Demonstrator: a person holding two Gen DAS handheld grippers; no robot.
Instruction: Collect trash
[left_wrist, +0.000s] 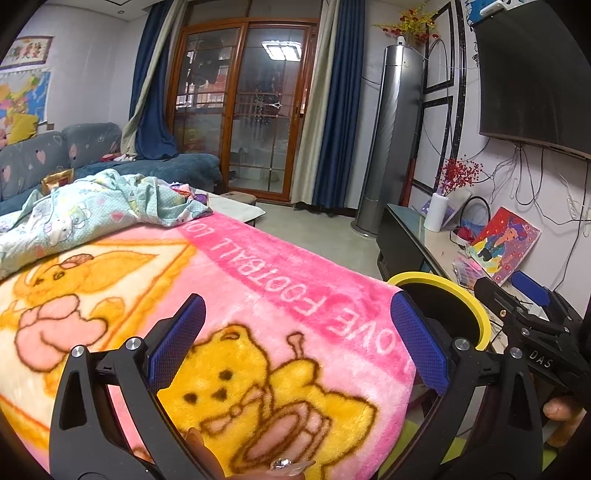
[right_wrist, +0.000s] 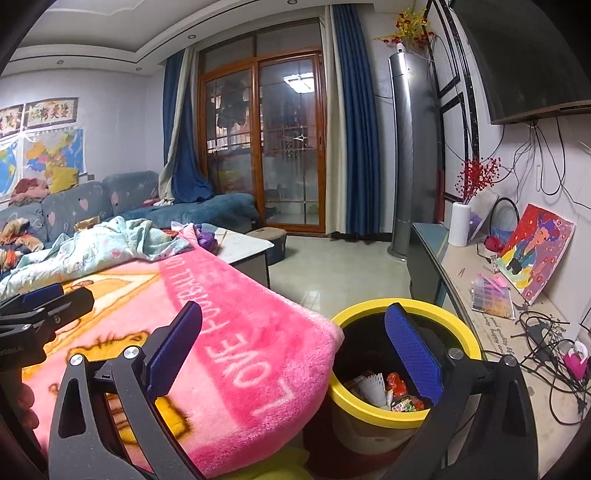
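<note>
The round yellow-rimmed trash bin (right_wrist: 402, 369) beside my fleecy pink blanket (right_wrist: 229, 332) holds crumpled white paper and red wrappers (right_wrist: 388, 391). The blanket reads "LOVE FOOTBALL". My right claw (right_wrist: 295, 354) and left claw (left_wrist: 299, 339) both gape apart, empty.

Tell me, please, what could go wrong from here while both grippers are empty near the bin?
The pink blanket drapes against the yellow-rimmed trash bin, so its edge could slide in or cover the opening. The open right gripper hangs beside the rim and could nudge the bin. Loose cables nearby could snag.
</note>
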